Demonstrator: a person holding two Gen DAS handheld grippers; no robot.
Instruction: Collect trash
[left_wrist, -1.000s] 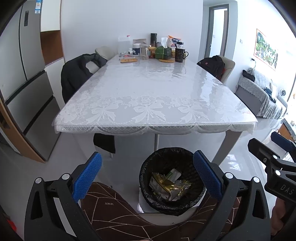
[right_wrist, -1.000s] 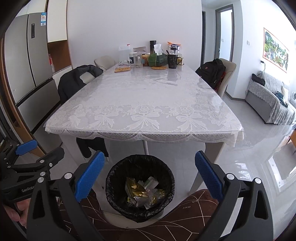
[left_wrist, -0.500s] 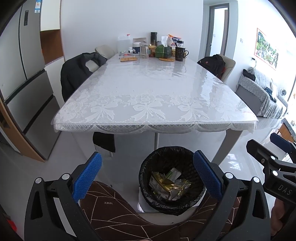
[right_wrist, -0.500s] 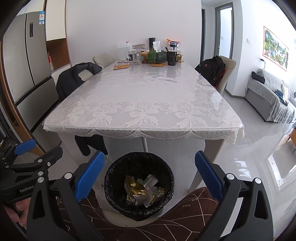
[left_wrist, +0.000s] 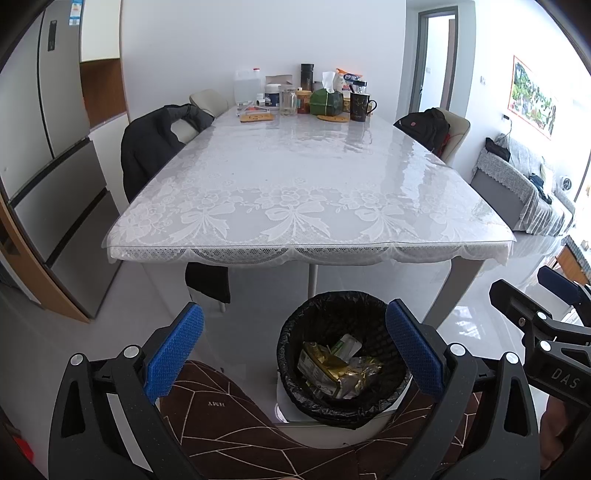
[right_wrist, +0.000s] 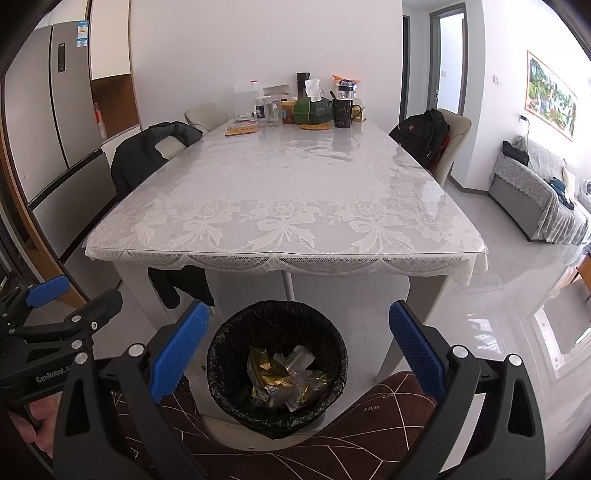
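A black-lined trash bin (left_wrist: 341, 354) (right_wrist: 277, 363) stands on the floor below the table's near edge, holding crumpled gold and silver wrappers (left_wrist: 334, 365) (right_wrist: 286, 378). My left gripper (left_wrist: 293, 349) is open, empty, hovering above and in front of the bin. My right gripper (right_wrist: 293, 350) is open too, with nothing between its blue pads, the bin seen between them. Each gripper shows at the edge of the other's view. The near part of the lace-covered table (left_wrist: 306, 184) (right_wrist: 284, 192) carries no loose trash.
At the table's far end stand a mug (right_wrist: 343, 112), jars, a tissue box (right_wrist: 314, 109) and bottles. Chairs with a black jacket (left_wrist: 155, 144) and a backpack (right_wrist: 421, 134) flank it. A brown cushion (left_wrist: 240, 424) lies below my grippers. Fridge left, sofa (right_wrist: 543, 199) right.
Both views have tilted slightly, so the table sits a little higher and farther in frame. The grippers stay open and the bin's contents are unchanged.
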